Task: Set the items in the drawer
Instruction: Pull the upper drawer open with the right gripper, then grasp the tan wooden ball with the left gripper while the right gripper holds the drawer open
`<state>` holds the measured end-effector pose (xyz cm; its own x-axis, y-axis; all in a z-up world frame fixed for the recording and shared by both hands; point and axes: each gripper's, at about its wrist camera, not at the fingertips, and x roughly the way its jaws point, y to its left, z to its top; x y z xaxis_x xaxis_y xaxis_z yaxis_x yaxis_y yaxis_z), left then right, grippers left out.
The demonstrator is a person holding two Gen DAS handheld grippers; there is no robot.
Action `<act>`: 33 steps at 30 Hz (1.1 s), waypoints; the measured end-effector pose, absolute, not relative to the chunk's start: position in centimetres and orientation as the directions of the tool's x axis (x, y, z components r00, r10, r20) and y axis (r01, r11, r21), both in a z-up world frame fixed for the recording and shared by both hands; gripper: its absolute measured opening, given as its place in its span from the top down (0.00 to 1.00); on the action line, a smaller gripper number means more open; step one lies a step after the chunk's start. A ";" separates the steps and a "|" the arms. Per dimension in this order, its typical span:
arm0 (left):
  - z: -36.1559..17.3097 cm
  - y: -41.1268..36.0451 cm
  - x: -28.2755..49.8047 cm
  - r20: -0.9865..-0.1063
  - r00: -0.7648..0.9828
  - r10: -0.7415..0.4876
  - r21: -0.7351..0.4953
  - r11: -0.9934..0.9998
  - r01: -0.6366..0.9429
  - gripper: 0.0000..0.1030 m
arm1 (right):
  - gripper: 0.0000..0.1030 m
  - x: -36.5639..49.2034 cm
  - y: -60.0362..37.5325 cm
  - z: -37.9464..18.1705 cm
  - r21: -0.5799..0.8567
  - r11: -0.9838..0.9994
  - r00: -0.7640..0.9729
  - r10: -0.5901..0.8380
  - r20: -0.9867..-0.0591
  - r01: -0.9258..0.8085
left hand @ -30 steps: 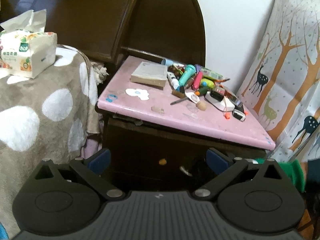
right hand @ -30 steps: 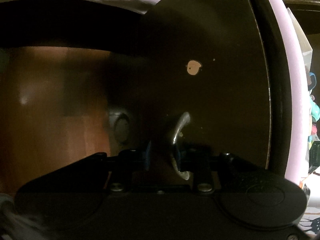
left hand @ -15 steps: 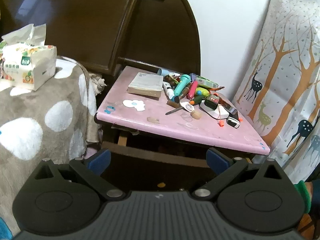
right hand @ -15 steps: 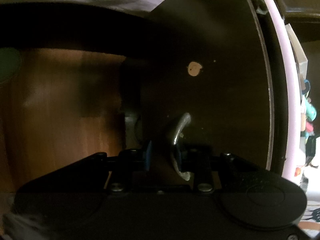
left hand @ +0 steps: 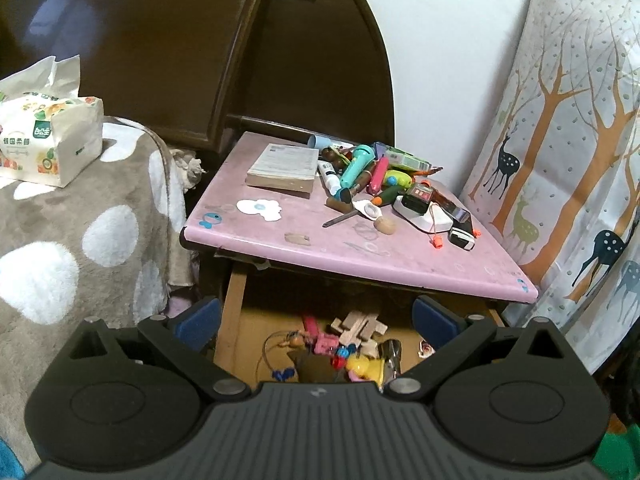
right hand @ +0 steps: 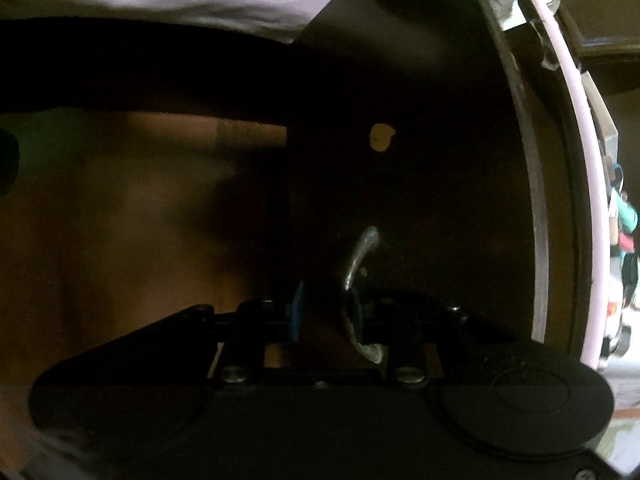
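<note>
The drawer [left hand: 234, 312] under the pink nightstand top [left hand: 400, 264] stands pulled out, with several small toys and wooden pieces inside. A pile of items [left hand: 376, 176] lies on the top: a book, a teal flashlight, pens, small boxes. My left gripper [left hand: 316, 316] is open and empty, held above the drawer. In the right wrist view my right gripper [right hand: 326, 312] is shut on the metal drawer handle [right hand: 358, 264] of the dark drawer front [right hand: 420, 184].
A bed with a grey spotted blanket [left hand: 80, 240] and a tissue pack [left hand: 48, 148] lies to the left. A dark headboard [left hand: 160, 40] stands behind. A deer-print curtain [left hand: 568, 160] hangs on the right.
The drawer has slid out, pulled by my right gripper on its handle. Its contents now show in the left wrist view. The left gripper has risen slightly.
</note>
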<state>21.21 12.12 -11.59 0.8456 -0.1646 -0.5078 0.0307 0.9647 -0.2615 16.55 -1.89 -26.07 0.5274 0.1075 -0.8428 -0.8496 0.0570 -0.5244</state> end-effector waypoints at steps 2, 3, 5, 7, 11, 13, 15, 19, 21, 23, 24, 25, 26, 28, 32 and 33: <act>-11.6 11.9 21.2 -0.511 0.844 -0.164 -0.256 0.966 0.033 0.00 | 0.74 15.4 -2.1 -25.8 -0.519 0.059 0.522 0.113 -0.846 -0.853; -11.6 11.8 21.3 -0.512 0.843 -0.165 -0.254 0.967 0.035 0.00 | 0.74 14.8 -2.1 -25.8 -0.514 0.061 0.517 0.116 -0.848 -0.856; -11.5 11.6 21.3 -0.516 0.841 -0.166 -0.248 0.968 0.039 0.00 | 0.74 13.7 -2.2 -25.7 -0.502 0.063 0.506 0.122 -0.854 -0.862; -11.5 11.4 21.3 -0.519 0.838 -0.168 -0.245 0.968 0.042 0.00 | 0.74 12.7 -2.4 -25.6 -0.494 0.064 0.498 0.126 -0.858 -0.867; -11.5 10.9 21.4 -0.529 0.832 -0.164 -0.232 0.972 0.044 0.00 | 0.74 10.8 -2.4 -26.3 -0.477 0.051 0.479 0.135 -0.867 -0.877; -11.5 10.7 21.5 -0.533 0.830 -0.166 -0.228 0.972 0.048 0.00 | 0.74 9.6 -2.6 -26.7 -0.483 0.037 0.483 0.140 -0.864 -0.875; -11.6 10.5 21.5 -0.538 0.827 -0.163 -0.220 0.974 0.049 0.00 | 0.74 8.7 -2.7 -26.9 -0.484 0.038 0.484 0.150 -0.862 -0.874; -11.8 10.2 21.5 -0.552 0.818 -0.162 -0.213 0.976 0.049 0.00 | 0.74 7.2 -2.8 -27.7 -0.501 0.057 0.502 0.171 -0.847 -0.864; -11.8 10.0 21.3 -0.555 0.818 -0.154 -0.204 0.978 0.045 0.00 | 0.75 6.8 -3.2 -27.6 -0.522 0.083 0.527 0.189 -0.828 -0.849; -11.5 9.8 21.1 -0.554 0.819 -0.147 -0.195 0.980 0.045 0.00 | 0.74 6.6 -3.8 -27.1 -0.534 0.104 0.544 0.205 -0.814 -0.839; -11.3 9.7 20.9 -0.552 0.821 -0.146 -0.195 0.980 0.043 0.00 | 0.74 6.5 -4.0 -26.9 -0.540 0.114 0.552 0.215 -0.806 -0.834; -11.2 9.6 20.9 -0.551 0.822 -0.141 -0.196 0.980 0.037 0.00 | 0.75 6.5 -4.3 -26.6 -0.540 0.127 0.555 0.223 -0.802 -0.832; -11.1 9.5 20.9 -0.552 0.822 -0.136 -0.195 0.980 0.032 0.00 | 0.75 6.6 -4.4 -26.3 -0.534 0.161 0.558 0.230 -0.798 -0.830; -10.8 9.3 21.2 -0.557 0.820 -0.128 -0.189 0.982 0.024 0.00 | 0.75 6.5 -4.8 -25.8 -0.528 0.203 0.564 0.241 -0.789 -0.825; -10.0 8.0 23.1 -0.581 0.806 -0.112 -0.127 0.991 0.047 0.00 | 0.75 6.5 -5.6 -26.0 -0.528 0.230 0.576 0.284 -0.767 -0.817; -9.7 7.5 23.9 -0.587 0.801 -0.115 -0.108 0.992 0.063 0.00 | 0.75 6.5 -5.8 -26.0 -0.525 0.240 0.576 0.294 -0.763 -0.817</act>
